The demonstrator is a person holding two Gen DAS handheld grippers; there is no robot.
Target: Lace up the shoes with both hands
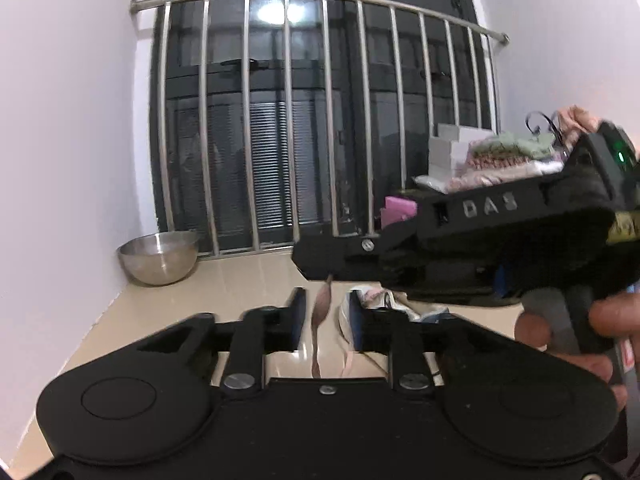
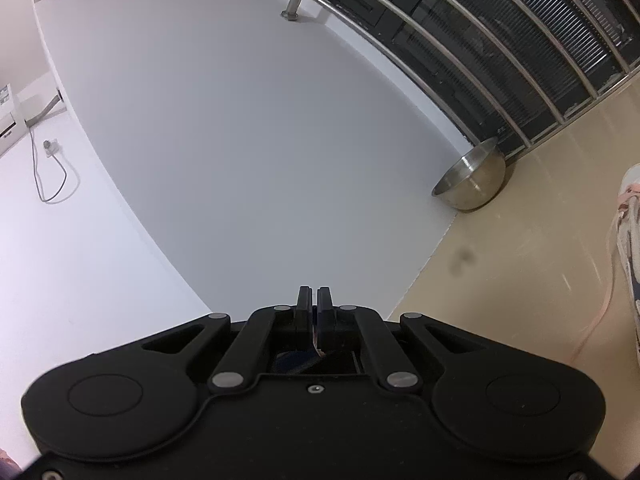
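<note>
A: Left wrist view first. What is the left gripper (image 1: pixel 323 318) doing?

B: Its jaws stand apart, with nothing clamped. A pinkish lace (image 1: pixel 321 312) hangs in the gap between them, touching neither finger as far as I can tell.

A: And where does that lace come from?

B: From above. The right gripper (image 1: pixel 316 262) reaches in from the right, held by a hand (image 1: pixel 576 320), and the lace drops from its tip, down past the left fingers toward the floor (image 1: pixel 240 276).

A: Is the right gripper clenched?

B: Yes. In the right wrist view the right gripper (image 2: pixel 314 304) has its jaws pressed nearly together, and a thin strip of lace (image 2: pixel 316 340) shows pinched between them.

A: Where is the shoe?

B: In the left view the shoe (image 1: pixel 384 304) lies on the floor just behind the left gripper's right finger, mostly hidden under the right gripper. In the right view the shoe (image 2: pixel 630 220) sits at the right edge, pale with pink laces, one strand trailing down over the floor.

A: Anything else around?

B: A steel bowl (image 1: pixel 160 258) rests in the corner where the wall (image 1: pixel 72 120) meets the railing (image 1: pixel 320 120). Boxes and packets (image 1: pixel 480 156) are stacked at the right, behind the right gripper.
</note>
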